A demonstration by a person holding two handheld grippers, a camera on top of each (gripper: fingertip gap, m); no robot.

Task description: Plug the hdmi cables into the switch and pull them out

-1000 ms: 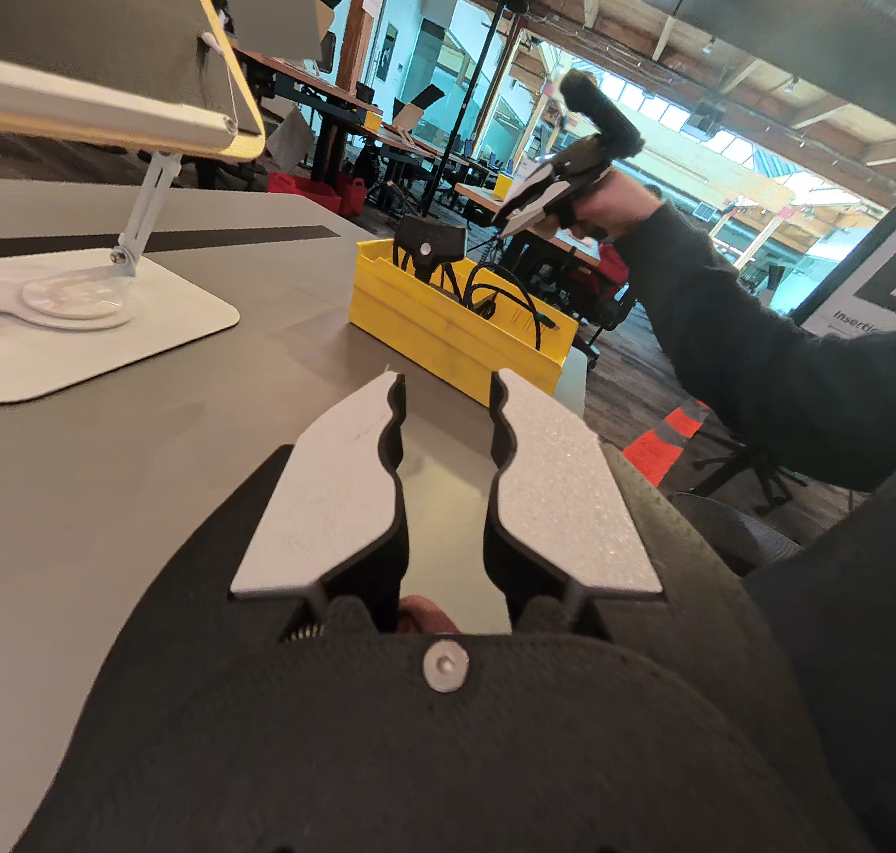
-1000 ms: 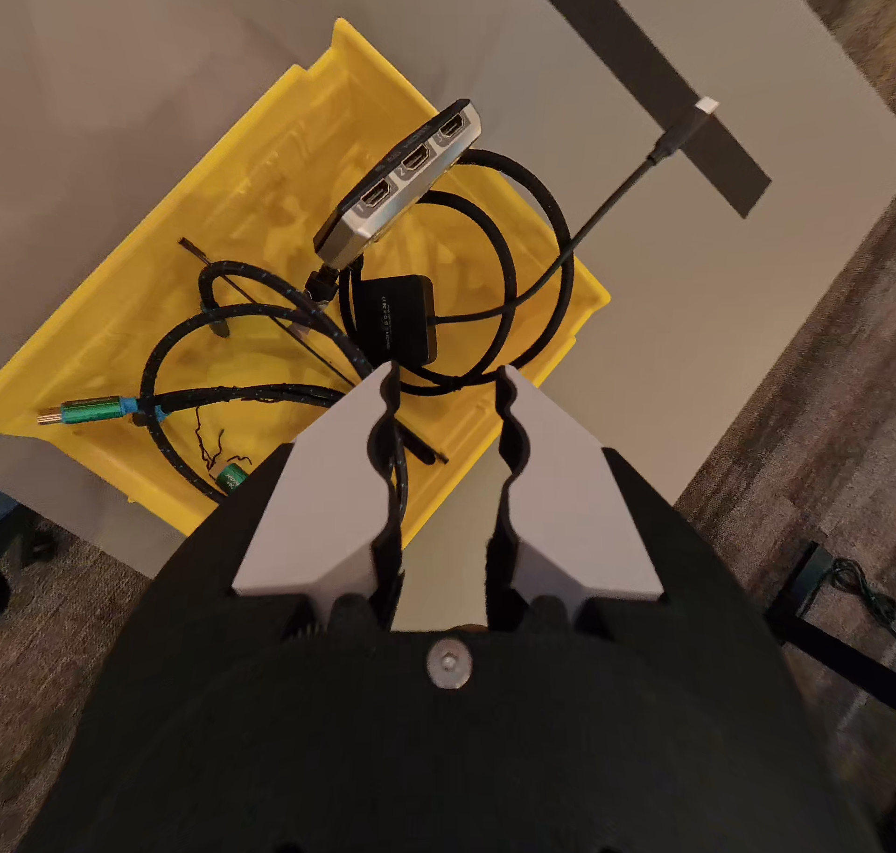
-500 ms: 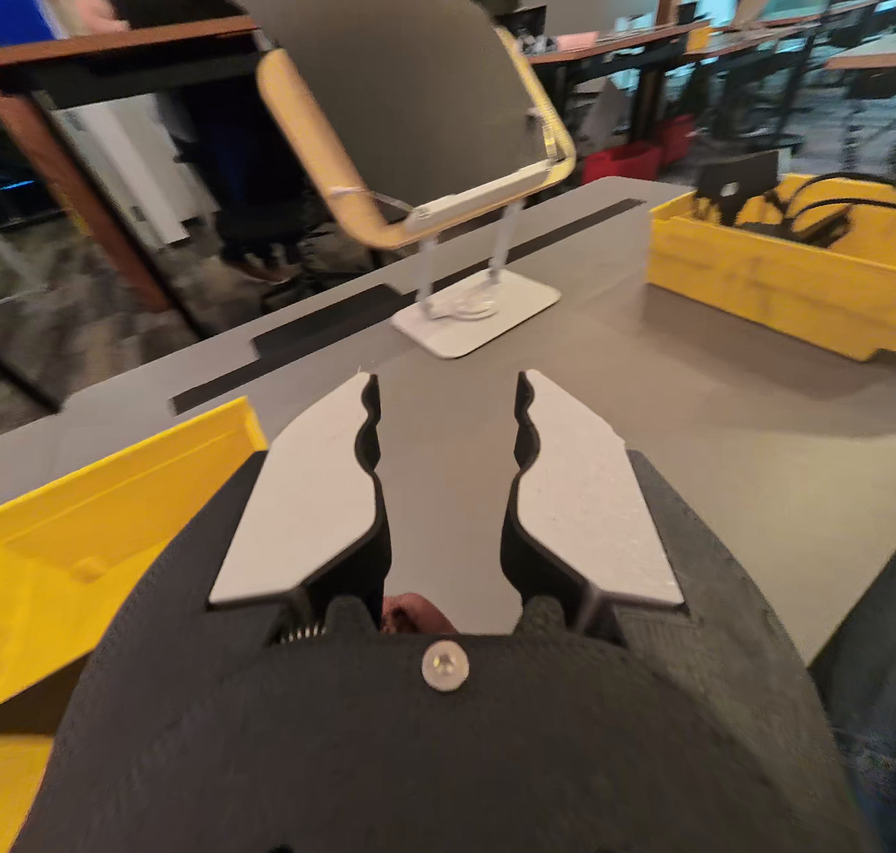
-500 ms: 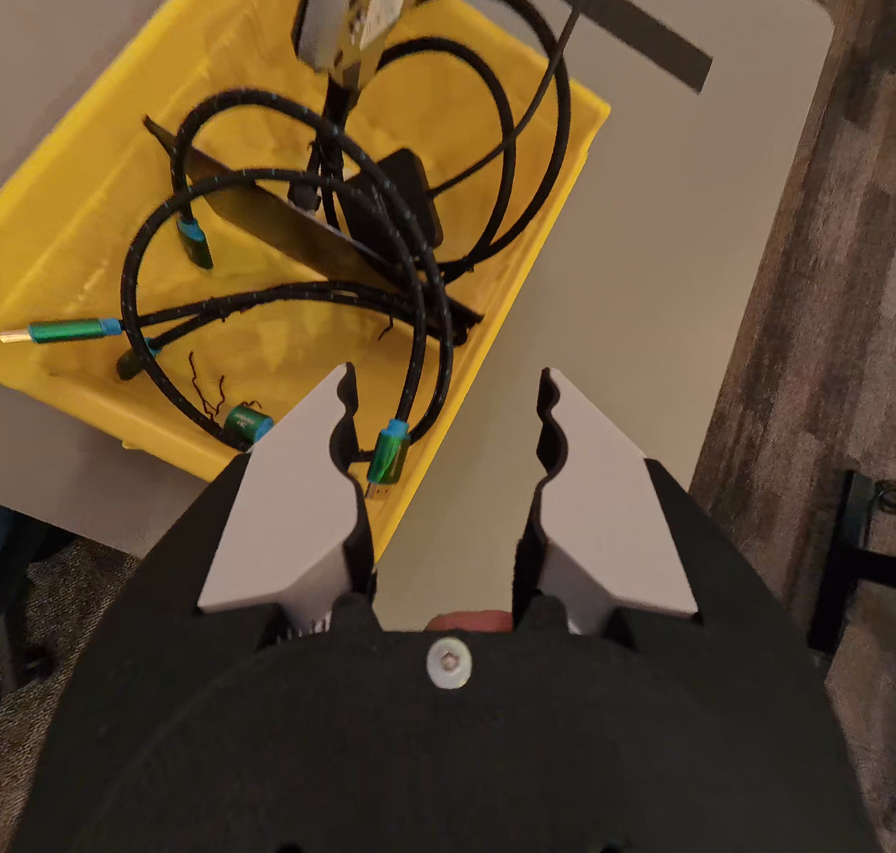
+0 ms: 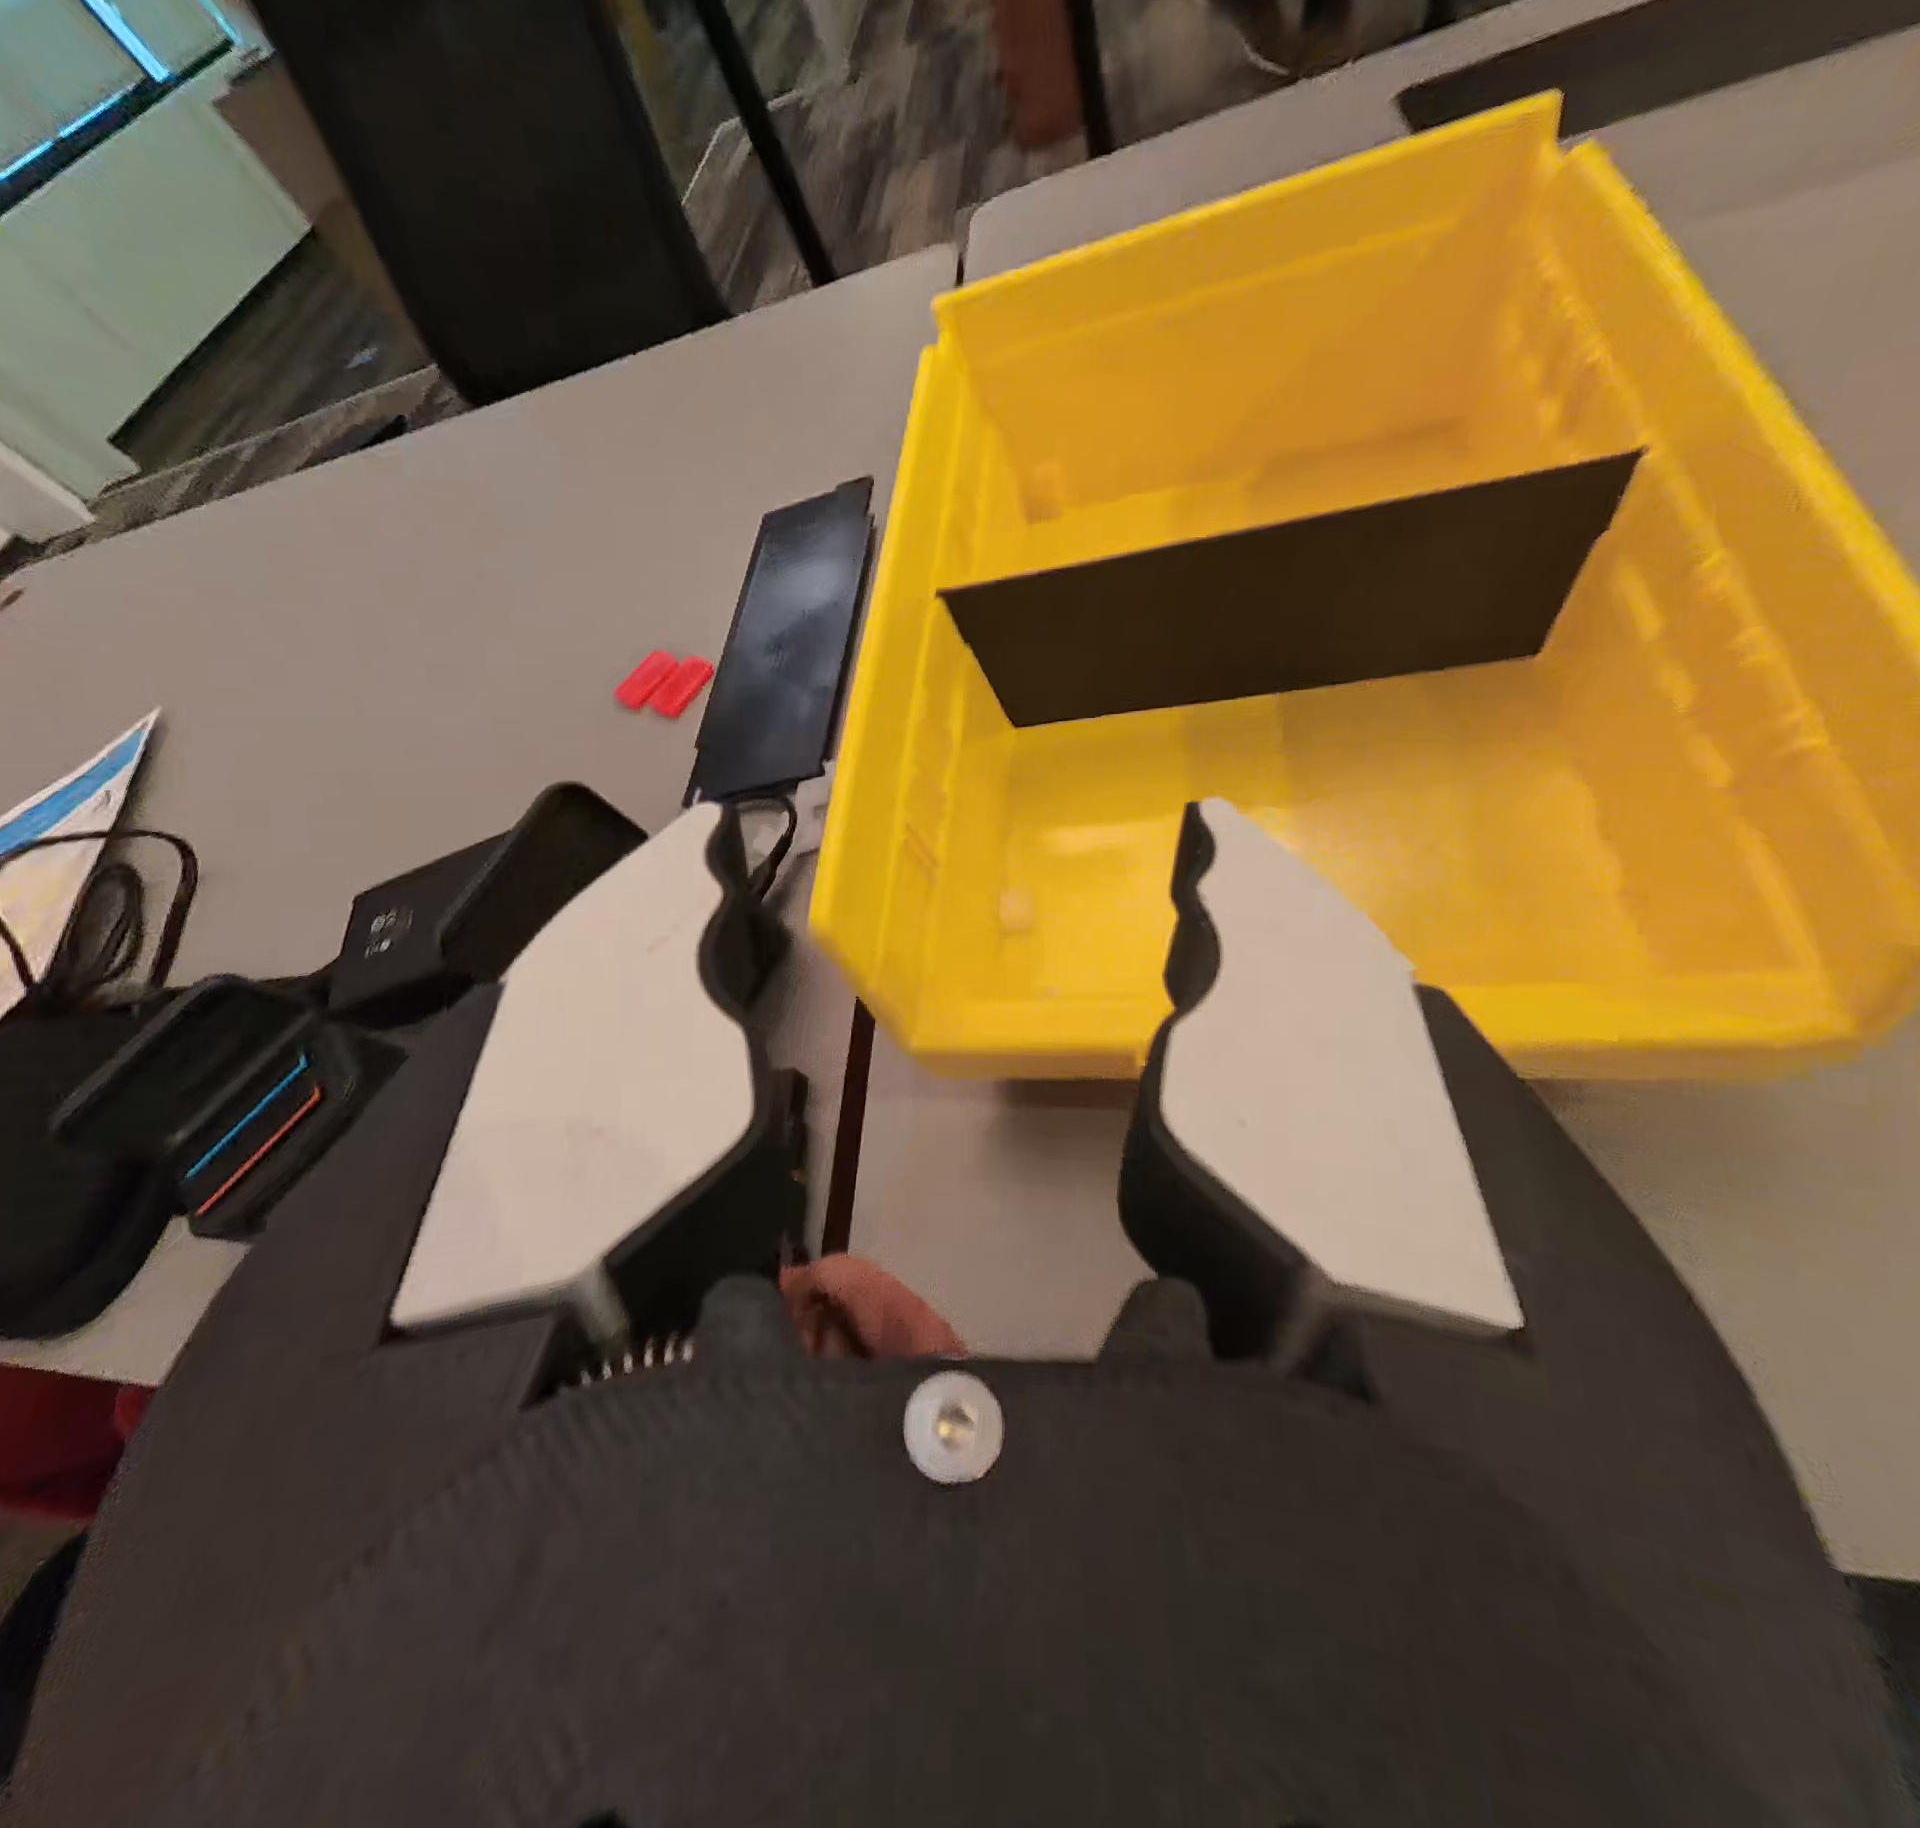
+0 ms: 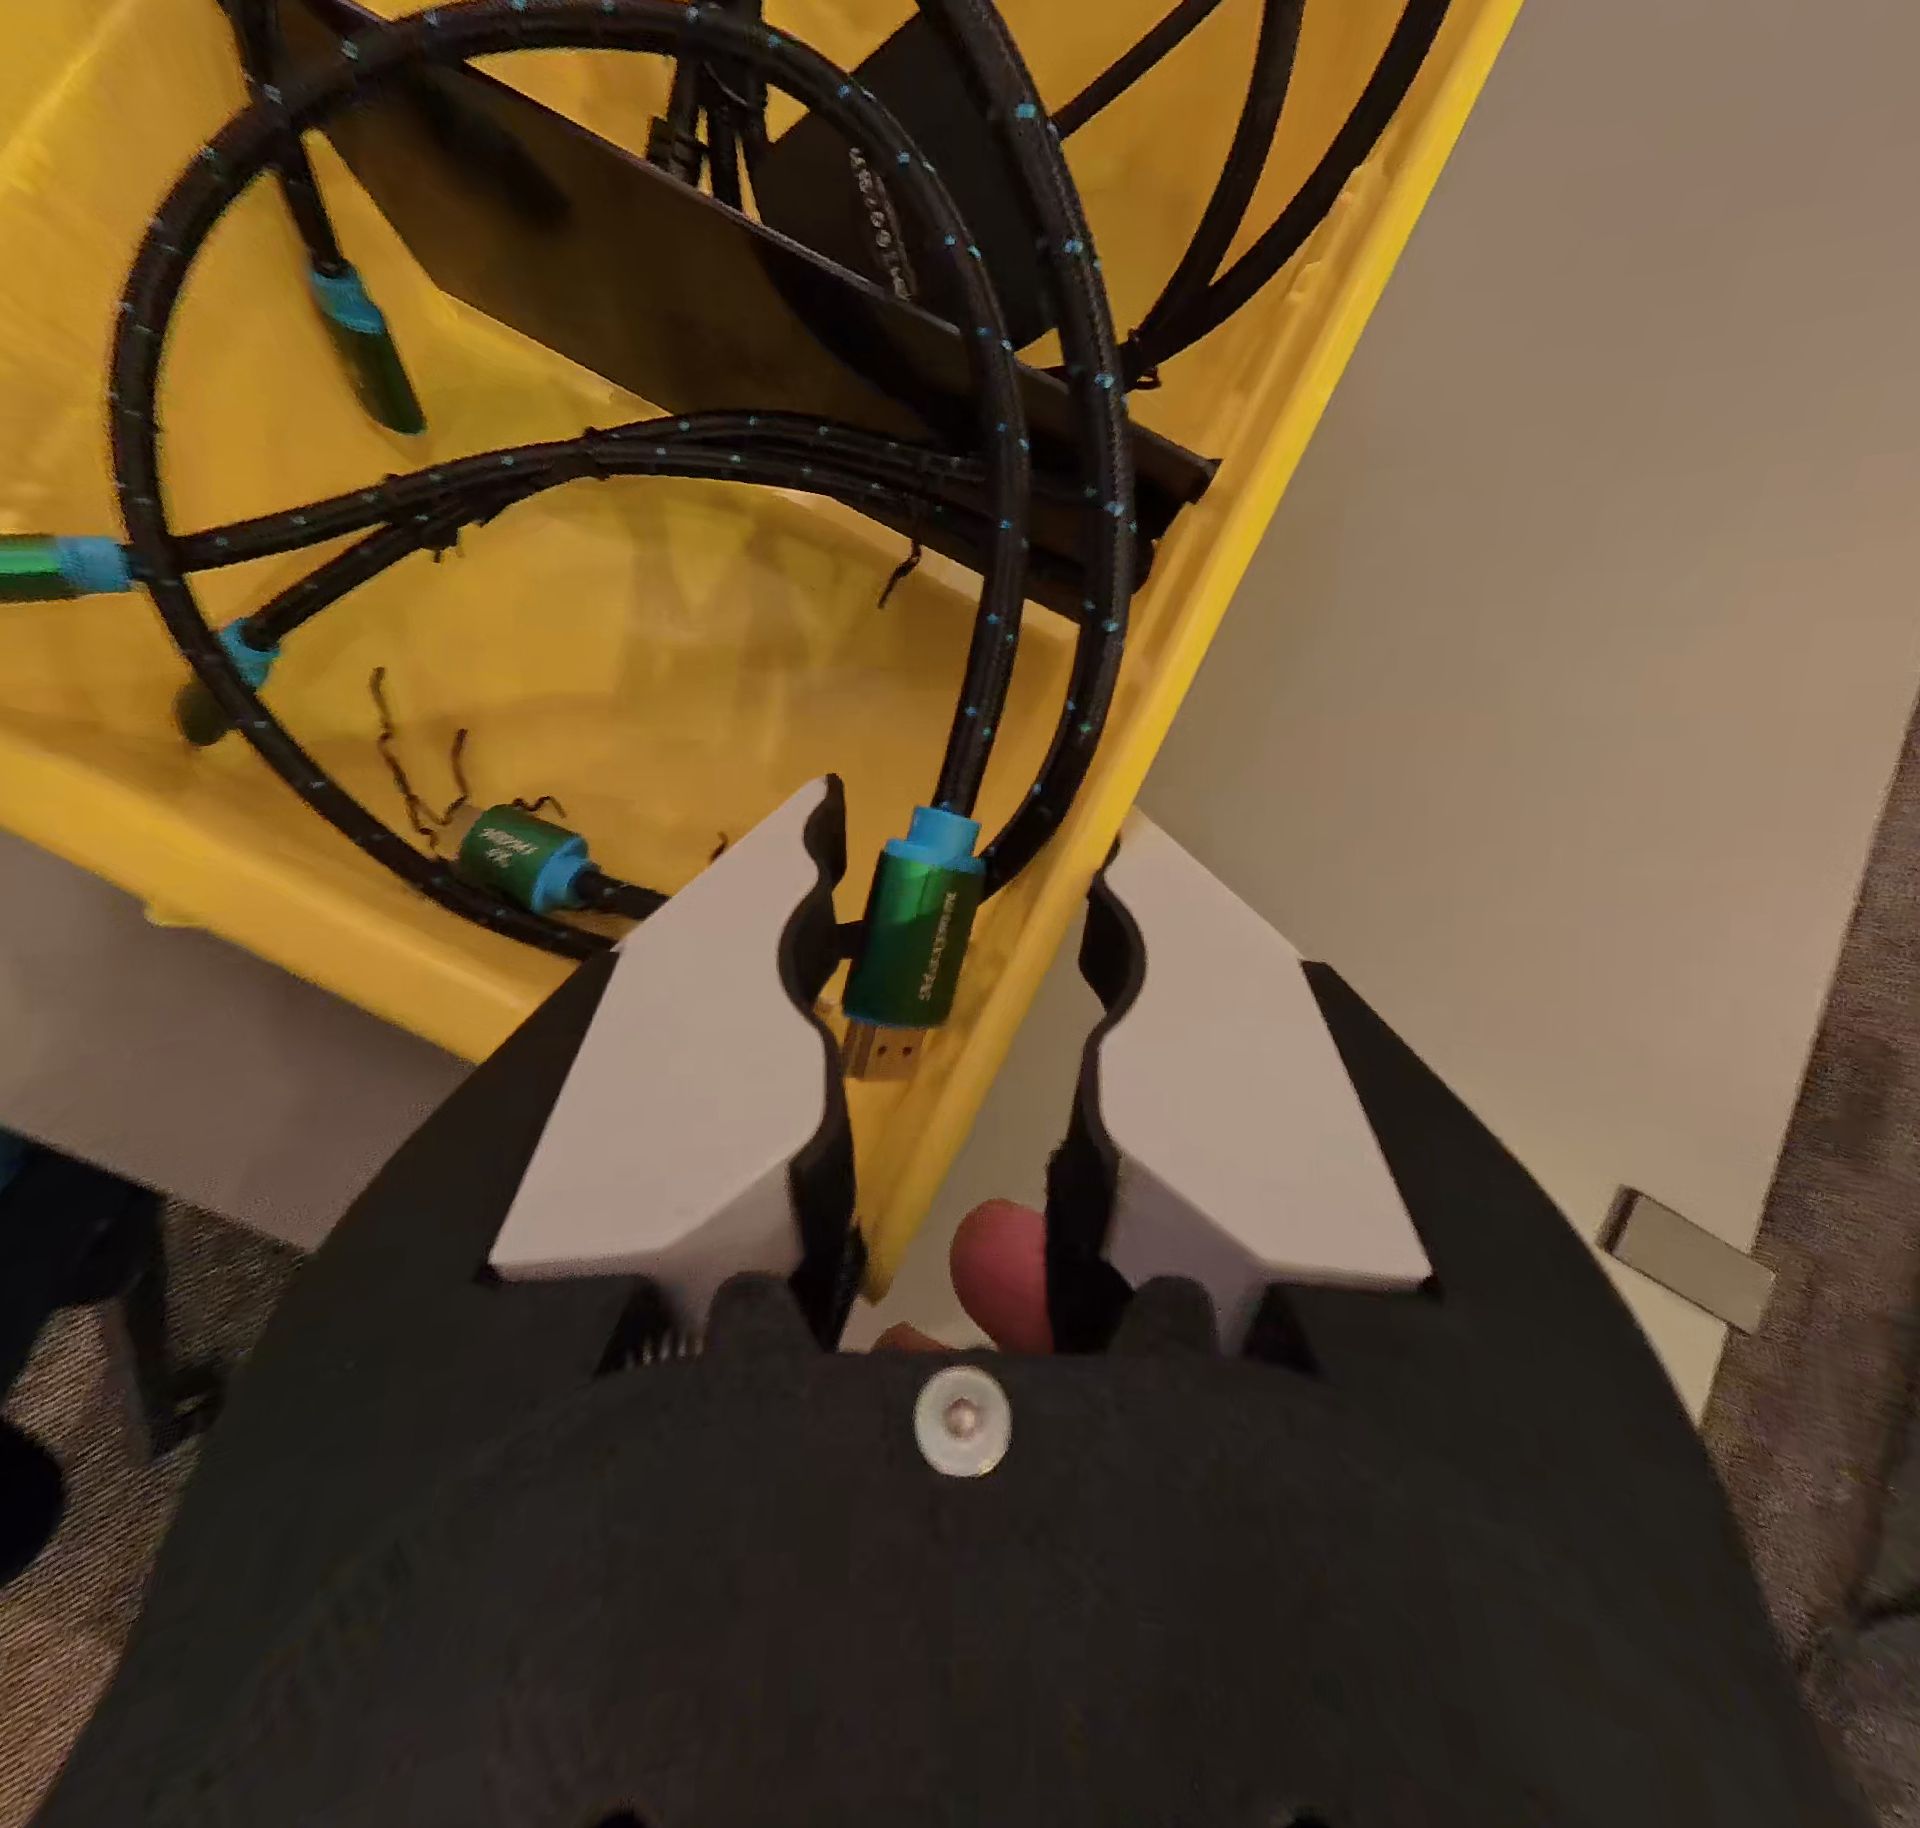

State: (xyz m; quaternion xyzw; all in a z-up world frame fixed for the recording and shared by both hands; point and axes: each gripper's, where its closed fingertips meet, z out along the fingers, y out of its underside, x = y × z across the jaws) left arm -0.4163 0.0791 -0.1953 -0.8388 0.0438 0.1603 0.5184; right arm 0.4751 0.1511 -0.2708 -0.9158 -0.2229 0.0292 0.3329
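Note:
In the right wrist view a yellow bin [image 6: 1174, 656] holds several black braided HDMI cables [image 6: 997, 490] with green and blue plugs. One green plug [image 6: 914, 937] lies between the fingers of my right gripper [image 6: 977, 807], which is open and not closed on it. Other plugs lie at the left [image 6: 364, 344] and near the front wall [image 6: 520, 853]. A black box [image 6: 935, 220] shows at the top; the switch is out of view. My left gripper [image 5: 956, 812] is open and empty above a second, empty yellow bin [image 5: 894, 739] with a black divider [image 5: 1278, 594].
Left of the empty bin lie a flat black plate [image 5: 779, 656], two small red pieces [image 5: 665, 682], a black box [image 5: 405, 931] and an open black case [image 5: 208, 1103] with a cord. Grey table [image 6: 1558, 531] lies right of the cable bin, with carpet beyond its edge. Some 90 cm of space lies between my two pairs of fingers. My left gripper's tips are some 30 cm from the open black case [image 5: 208, 1103].
My left gripper swung away from the white stand to the empty bin and opened wider. My right gripper opened and dropped into the cable bin, its fingers now either side of a green plug.

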